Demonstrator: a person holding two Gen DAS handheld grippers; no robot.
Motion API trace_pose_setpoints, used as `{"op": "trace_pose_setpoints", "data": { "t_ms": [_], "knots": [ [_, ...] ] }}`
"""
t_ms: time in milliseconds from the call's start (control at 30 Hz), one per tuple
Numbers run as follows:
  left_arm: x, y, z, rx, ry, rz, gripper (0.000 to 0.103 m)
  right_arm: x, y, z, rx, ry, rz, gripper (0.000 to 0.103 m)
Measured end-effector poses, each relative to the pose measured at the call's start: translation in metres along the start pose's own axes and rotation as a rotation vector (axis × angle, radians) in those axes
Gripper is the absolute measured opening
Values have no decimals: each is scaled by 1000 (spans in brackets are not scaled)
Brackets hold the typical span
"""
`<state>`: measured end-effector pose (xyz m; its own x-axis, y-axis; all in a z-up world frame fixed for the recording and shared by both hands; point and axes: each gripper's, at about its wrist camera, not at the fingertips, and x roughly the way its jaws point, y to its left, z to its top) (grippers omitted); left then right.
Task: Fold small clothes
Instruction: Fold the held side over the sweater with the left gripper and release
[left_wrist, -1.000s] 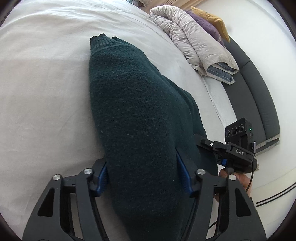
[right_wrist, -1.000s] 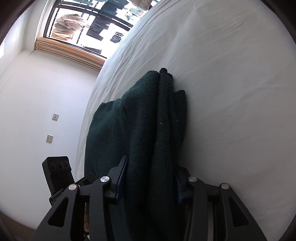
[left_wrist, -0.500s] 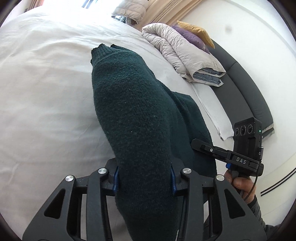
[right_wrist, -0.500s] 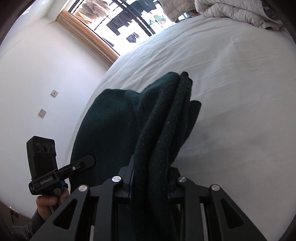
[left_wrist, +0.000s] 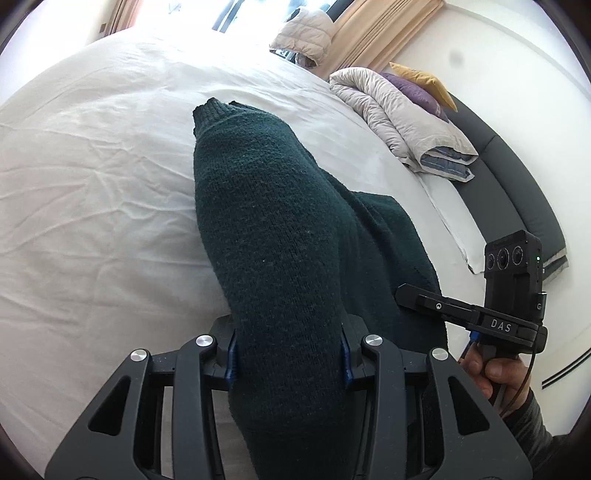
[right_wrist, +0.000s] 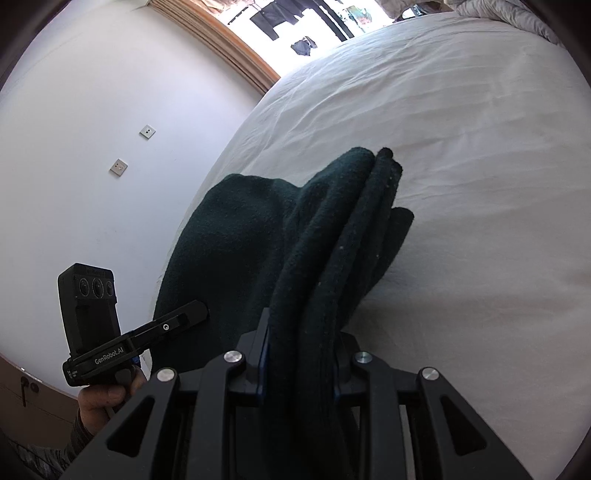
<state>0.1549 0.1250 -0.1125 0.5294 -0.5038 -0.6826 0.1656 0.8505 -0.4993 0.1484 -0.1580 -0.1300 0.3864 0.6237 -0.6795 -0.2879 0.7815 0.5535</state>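
Both claws, left gripper (left_wrist: 288, 354) and right gripper (right_wrist: 299, 363), pinch the near edge of the dark green sweater (left_wrist: 266, 236); thick, soft and limp, it drapes toward the white bed (left_wrist: 92, 184); gripping bunched layers near corners looks safest.

The sweater (left_wrist: 273, 229) is dark green and fuzzy. It is bunched into thick folds and lifted up over the white bed (left_wrist: 92, 184). 1 ribbed end points away. Part of it hangs down between.
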Motion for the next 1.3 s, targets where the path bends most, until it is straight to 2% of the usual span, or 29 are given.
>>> {"op": "trace_pose_setpoints", "data": {
  "t_ms": [100,200,367,533,600,700,733,833,900,967,1033,1100,1200,1300],
  "knots": [
    [-6,11,17,30,-9,7,38,3,0,11,13,-11,5,26],
    [2,26,35,18,10,3,38,10,-2,26,18,-13,-6,27],
    [28,51,55,16,30,12,39,33,-25,48,50,2,6,26],
    [54,80,60,-24,29,-6,47,57,-40,62,57,5,35,28],
    [57,87,54,-9,17,-9,57,63,-51,58,74,15,47,33],
    [57,93,47,-2,-8,-28,59,59,-73,45,135,-18,101,49],
    [54,96,45,0,-9,-27,60,55,-78,41,152,-34,123,49],
    [44,94,42,9,-5,8,62,37,-83,32,195,-67,115,54],
    [29,87,38,25,-18,59,62,21,-79,27,199,-97,69,59],
    [8,74,32,72,-64,127,62,2,-70,21,177,-133,18,59],
    [-12,61,25,110,-118,178,62,-16,-57,15,162,-173,52,58],
    [-22,49,18,137,-147,183,62,-25,-41,8,142,-191,128,56],
    [-19,32,2,194,-118,214,62,-16,-21,-2,109,-162,204,51],
    [-11,19,-14,221,-79,238,62,5,-17,-15,120,-100,201,43]
  ]
}}
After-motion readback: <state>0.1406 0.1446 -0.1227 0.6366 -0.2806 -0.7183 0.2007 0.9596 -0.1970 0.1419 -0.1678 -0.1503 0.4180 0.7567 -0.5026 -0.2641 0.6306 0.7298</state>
